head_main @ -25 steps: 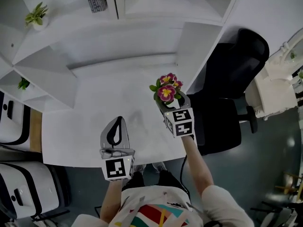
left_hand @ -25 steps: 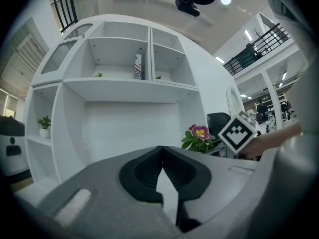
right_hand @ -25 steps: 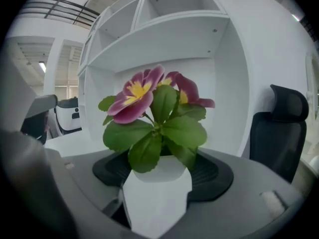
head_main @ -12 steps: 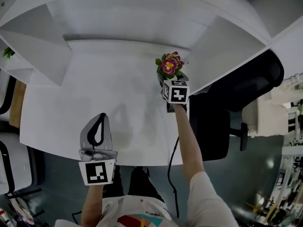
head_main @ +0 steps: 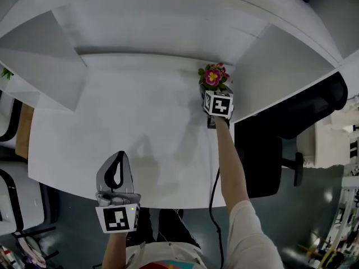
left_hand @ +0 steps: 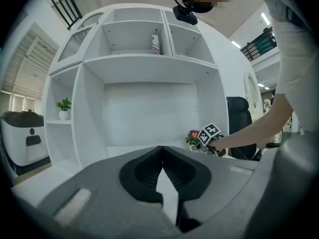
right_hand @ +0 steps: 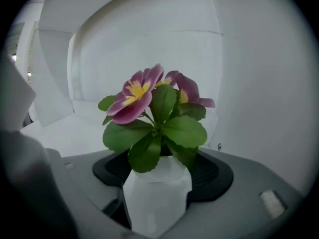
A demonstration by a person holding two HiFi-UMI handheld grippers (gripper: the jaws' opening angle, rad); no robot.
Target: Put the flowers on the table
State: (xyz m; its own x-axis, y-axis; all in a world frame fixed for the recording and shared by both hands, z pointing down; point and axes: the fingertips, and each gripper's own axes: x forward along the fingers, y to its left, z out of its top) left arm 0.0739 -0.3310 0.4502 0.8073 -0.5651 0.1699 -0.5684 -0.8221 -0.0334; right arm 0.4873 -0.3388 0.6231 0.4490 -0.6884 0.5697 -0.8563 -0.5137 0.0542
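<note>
The flowers (head_main: 213, 76) are magenta blooms with yellow centres and green leaves in a white faceted pot (right_hand: 157, 198). My right gripper (head_main: 213, 88) is shut on the pot, one jaw on either side, at the desk's far right corner beside the white side panel. I cannot tell whether the pot rests on the white table (head_main: 112, 111). In the left gripper view the flowers (left_hand: 193, 134) show small, just left of the right gripper's marker cube (left_hand: 210, 133). My left gripper (head_main: 119, 154) hovers over the desk's near edge, jaws shut and empty, tips touching.
A black office chair (head_main: 291, 111) stands right of the desk. White shelf compartments rise behind and to the left. A small potted plant (left_hand: 64, 105) sits on a left shelf and a striped box (left_hand: 155, 44) on an upper one. A white and black cabinet (head_main: 7, 128) is at the far left.
My right gripper has carried the flowers from the desk's right edge toward the back right corner and lower. My left gripper has drawn back to the near edge and sunk a little.
</note>
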